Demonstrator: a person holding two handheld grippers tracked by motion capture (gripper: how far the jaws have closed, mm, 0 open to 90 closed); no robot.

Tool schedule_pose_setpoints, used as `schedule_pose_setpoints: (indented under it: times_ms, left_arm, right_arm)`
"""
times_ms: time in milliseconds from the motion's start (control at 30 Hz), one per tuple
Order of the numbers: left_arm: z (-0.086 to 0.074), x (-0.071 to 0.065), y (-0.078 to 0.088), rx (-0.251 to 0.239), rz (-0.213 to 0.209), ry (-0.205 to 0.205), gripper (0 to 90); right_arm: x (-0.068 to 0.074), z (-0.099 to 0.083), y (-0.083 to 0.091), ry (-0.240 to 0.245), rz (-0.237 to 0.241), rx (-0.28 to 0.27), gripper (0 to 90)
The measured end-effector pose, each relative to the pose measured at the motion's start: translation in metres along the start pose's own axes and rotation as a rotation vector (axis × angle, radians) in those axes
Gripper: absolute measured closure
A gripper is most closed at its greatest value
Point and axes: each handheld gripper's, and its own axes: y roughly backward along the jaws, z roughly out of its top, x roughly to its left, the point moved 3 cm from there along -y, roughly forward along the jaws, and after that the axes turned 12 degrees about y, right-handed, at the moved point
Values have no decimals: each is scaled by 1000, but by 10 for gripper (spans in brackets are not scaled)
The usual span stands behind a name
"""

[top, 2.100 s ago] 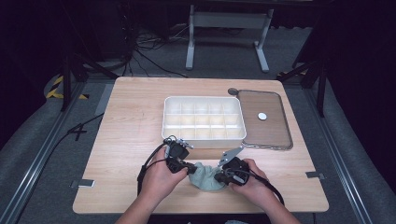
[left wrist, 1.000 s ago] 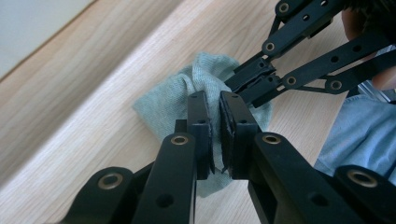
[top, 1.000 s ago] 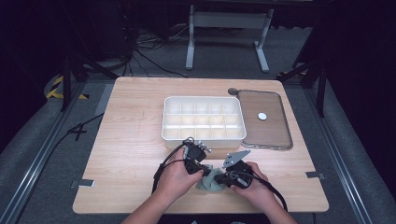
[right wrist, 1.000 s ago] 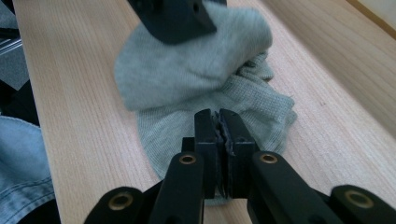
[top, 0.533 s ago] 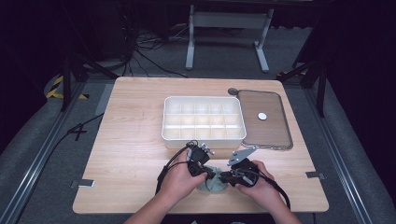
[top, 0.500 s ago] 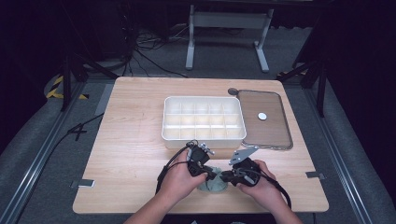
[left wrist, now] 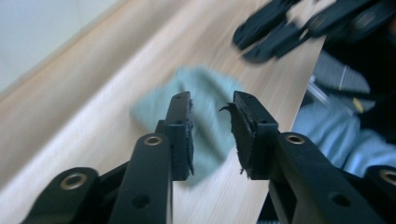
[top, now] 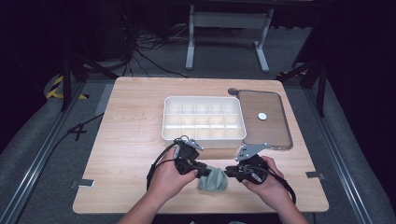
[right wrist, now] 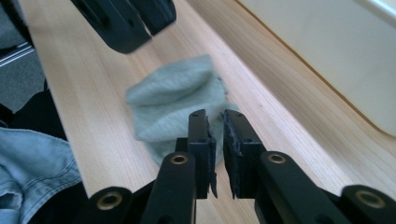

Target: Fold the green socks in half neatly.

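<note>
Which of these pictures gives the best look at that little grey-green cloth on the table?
The right gripper view: the grey-green cloth lies in fairly sharp focus, its folds plain, just past the jaws. The left gripper view shows it blurred and partly behind the jaws. The high view shows it small, between the two grippers.

a cloth [top: 213, 179] is lying on the desk [top: 130, 126] between both tongs, before a divided tray [top: 203, 118] sitting left of a lid [top: 264, 117].

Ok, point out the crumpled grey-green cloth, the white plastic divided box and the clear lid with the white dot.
crumpled grey-green cloth [top: 213, 179], high view, its middle
white plastic divided box [top: 203, 138], high view, near wall
clear lid [top: 275, 130], high view, bare panel
</note>
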Motion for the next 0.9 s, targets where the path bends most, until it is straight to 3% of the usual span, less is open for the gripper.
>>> schedule_pose_setpoints:
  times_ms: [100,200,367,467,700,900]
  left_arm:
    - [-6,-3,-11,69,15,-28,646]
    - [-9,-7,-18,89,20,-28,653]
    - [-11,-6,-33,139,66,-77,716]
    - [-12,-8,-38,159,72,-85,828]
    - [-10,-13,-40,149,53,-85,866]
    - [-8,-18,-40,128,30,-85,867]
  right_arm:
    - [2,4,-2,11,11,6,834]
    - [3,4,-5,10,17,19,841]
    - [3,1,-11,-6,42,49,861]
    - [3,-4,-20,-13,55,71,864]
    - [3,-16,-41,-16,70,133,880]
    - [0,-21,-42,-45,88,103,877]
